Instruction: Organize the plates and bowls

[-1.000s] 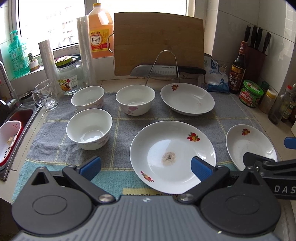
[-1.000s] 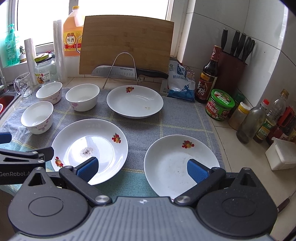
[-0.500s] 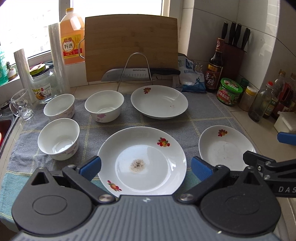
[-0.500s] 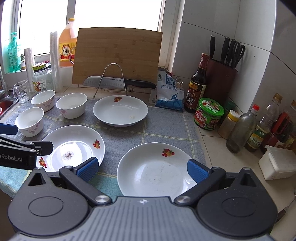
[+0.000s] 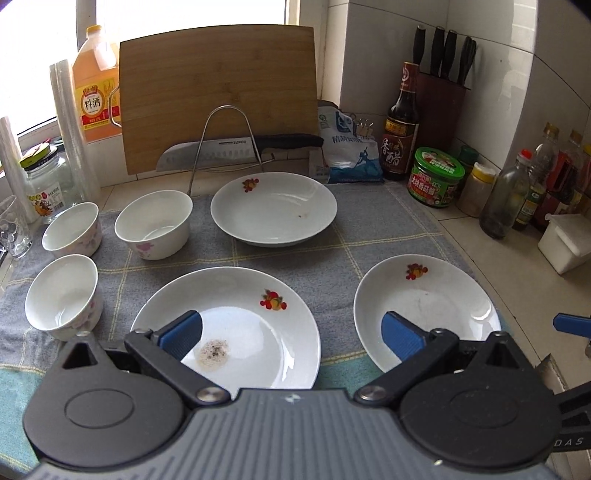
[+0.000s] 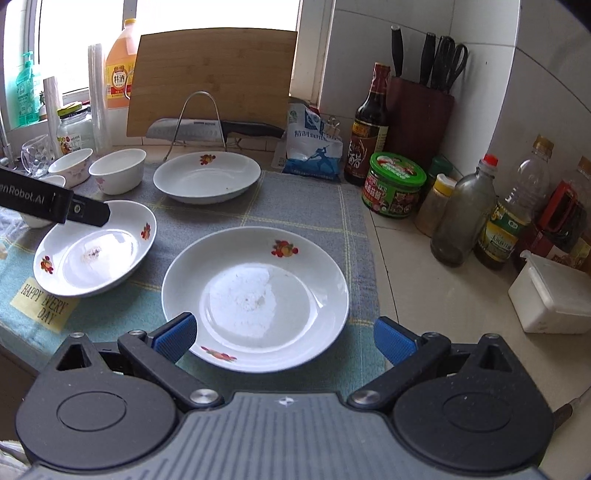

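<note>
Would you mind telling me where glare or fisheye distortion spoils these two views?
Left wrist view: the window behind the cutting board is blown out white, and the wall tiles bow toward the edges. Right wrist view: a broad sheen washes out the near plate, and the bottles at right lean with the lens curve.

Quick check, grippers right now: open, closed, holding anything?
Left gripper: jaws open, holding nothing.
Right gripper: jaws open, holding nothing.
</note>
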The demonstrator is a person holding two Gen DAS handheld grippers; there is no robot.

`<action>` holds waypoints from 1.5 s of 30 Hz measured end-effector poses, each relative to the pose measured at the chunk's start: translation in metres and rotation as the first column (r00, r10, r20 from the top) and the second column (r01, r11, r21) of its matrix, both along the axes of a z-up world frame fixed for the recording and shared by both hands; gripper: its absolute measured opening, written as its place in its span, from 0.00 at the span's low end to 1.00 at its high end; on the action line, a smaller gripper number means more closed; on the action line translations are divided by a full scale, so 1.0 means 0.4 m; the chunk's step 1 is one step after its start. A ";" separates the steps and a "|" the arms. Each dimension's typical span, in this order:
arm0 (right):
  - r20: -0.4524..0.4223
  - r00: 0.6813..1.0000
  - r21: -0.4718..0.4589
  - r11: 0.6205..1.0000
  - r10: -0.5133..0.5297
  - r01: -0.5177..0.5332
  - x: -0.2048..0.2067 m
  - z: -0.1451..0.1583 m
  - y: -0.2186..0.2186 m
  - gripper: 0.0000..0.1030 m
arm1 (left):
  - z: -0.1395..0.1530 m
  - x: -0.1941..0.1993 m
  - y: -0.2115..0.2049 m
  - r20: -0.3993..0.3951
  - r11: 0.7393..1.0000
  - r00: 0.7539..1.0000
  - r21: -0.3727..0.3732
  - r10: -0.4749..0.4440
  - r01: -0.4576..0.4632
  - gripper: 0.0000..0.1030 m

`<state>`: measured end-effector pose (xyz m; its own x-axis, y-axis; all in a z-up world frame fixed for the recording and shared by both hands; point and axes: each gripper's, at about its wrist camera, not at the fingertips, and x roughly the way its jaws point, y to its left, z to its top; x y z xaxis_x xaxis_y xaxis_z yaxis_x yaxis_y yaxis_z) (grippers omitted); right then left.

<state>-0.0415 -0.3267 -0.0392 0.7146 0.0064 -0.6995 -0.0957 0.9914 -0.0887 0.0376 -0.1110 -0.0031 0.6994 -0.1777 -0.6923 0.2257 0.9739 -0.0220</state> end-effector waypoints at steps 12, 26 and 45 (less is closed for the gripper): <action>-0.105 0.990 0.090 0.993 0.092 -0.083 0.054 -0.160 -0.042 1.00 | -0.012 0.031 -0.060 -0.033 0.999 0.999 -0.001 -0.043 0.043 0.99; -0.013 0.964 0.070 0.962 0.264 -0.263 0.089 -0.198 -0.053 1.00 | -0.048 0.077 -0.157 -0.056 0.987 0.988 0.071 -0.144 0.147 0.99; 0.067 0.927 0.075 0.924 0.370 -0.374 0.098 -0.212 -0.078 1.00 | -0.127 0.229 -0.284 -0.132 0.908 0.906 0.069 -0.402 0.413 0.97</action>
